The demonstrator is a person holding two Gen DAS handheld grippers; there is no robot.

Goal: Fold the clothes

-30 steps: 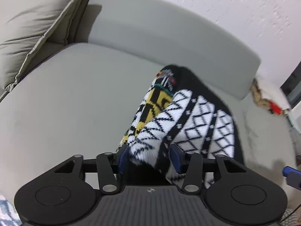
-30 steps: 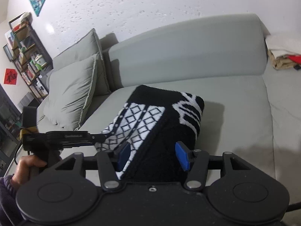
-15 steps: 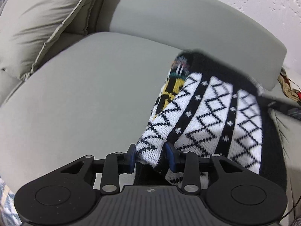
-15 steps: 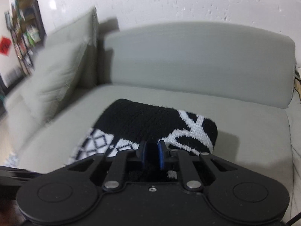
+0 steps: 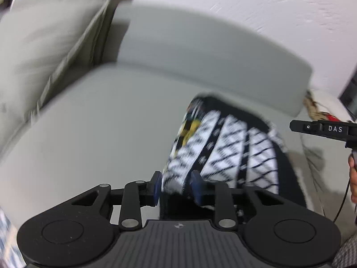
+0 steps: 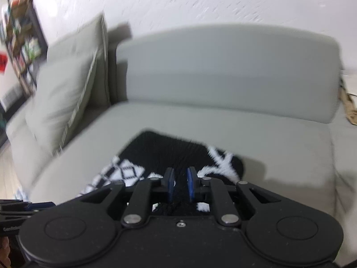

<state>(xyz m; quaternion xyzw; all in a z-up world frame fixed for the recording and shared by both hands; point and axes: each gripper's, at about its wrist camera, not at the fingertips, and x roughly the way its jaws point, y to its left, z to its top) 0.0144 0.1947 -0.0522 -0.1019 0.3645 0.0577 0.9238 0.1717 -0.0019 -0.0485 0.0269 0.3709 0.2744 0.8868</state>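
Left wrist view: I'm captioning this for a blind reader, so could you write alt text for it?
The left gripper has its jaws clamped on the near edge of a black-and-white patterned knit sweater lying on a grey sofa. A pale cushion leans at upper left, and the right gripper reaches in from the right edge. The picture is motion-blurred.

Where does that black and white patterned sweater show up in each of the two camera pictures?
Left wrist view: the sweater lies right of centre on the sofa seat, its near edge between the left gripper jaws.
Right wrist view: the sweater lies low and centre, running into the right gripper jaws.
Shared landmark: the grey sofa backrest.
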